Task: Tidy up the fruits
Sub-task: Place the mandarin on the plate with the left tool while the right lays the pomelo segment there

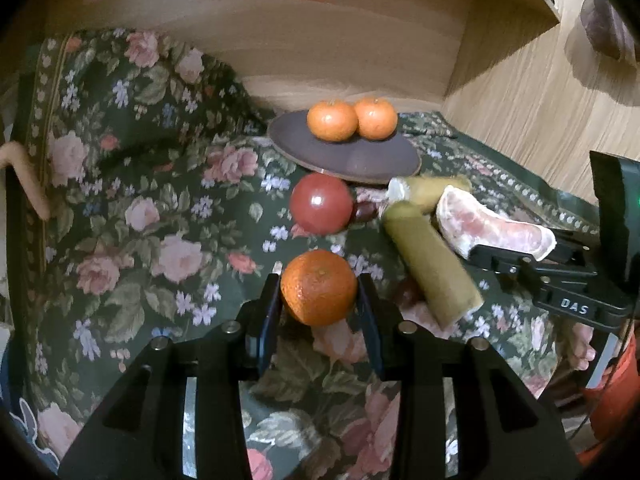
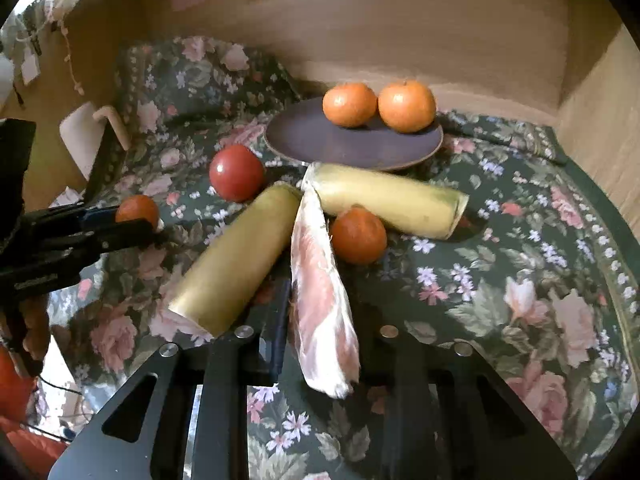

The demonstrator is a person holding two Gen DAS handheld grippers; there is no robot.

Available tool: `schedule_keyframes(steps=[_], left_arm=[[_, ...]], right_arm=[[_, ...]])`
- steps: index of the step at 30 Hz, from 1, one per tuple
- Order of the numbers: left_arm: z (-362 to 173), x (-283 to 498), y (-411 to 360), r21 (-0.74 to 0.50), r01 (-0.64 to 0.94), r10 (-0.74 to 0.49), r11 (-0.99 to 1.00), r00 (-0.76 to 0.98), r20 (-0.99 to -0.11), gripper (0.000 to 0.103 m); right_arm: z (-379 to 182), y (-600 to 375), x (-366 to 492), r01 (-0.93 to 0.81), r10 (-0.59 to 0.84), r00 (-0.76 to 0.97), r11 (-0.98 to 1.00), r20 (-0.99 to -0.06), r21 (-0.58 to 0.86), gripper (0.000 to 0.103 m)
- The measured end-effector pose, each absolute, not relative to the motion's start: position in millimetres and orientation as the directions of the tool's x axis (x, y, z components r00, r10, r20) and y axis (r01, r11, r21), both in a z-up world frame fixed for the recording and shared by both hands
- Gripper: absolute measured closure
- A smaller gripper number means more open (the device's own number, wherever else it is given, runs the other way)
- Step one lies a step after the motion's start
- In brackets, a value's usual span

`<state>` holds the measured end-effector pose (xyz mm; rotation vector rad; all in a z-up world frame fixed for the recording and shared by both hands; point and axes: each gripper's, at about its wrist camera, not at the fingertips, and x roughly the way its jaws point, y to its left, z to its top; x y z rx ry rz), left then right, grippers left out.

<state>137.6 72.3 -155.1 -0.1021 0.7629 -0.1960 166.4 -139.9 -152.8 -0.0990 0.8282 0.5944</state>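
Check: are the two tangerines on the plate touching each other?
Apart. In the right wrist view a narrow gap shows between the left tangerine and the right tangerine on the plate.

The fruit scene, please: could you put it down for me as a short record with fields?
surface: floral cloth
plate: two mandarins, side by side
left gripper: shut on a mandarin
right gripper: shut on a pomelo segment
loose on the cloth: tomato, two yellow-green cut pieces, another mandarin
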Motion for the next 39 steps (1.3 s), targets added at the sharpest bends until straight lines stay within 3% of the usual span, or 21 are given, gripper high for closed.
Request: schedule_keyframes(steps=[21, 29, 39], left_arm=[[-97, 194, 72, -0.131, 0.154, -0.202, 0.979, 0.789, -0.580, 0.066], [-98, 234, 73, -0.123, 0.145, -0.189, 0.982, 0.778, -0.600, 0.066], [-117, 288, 76, -0.125, 0.149, -0.194, 0.981, 0.720, -0.666, 0.066]], right_arm=[[-80, -123, 217, -0.543, 0.467, 0.666, 0.838, -0.581, 0.051, 0.080], [-86, -112, 249, -0.563, 0.475, 0.644, 0.825, -0.600, 0.049, 0.080], [-110, -98, 305, -0.546, 0.417, 0.595, 0.837, -0.687, 0.035, 0.080]])
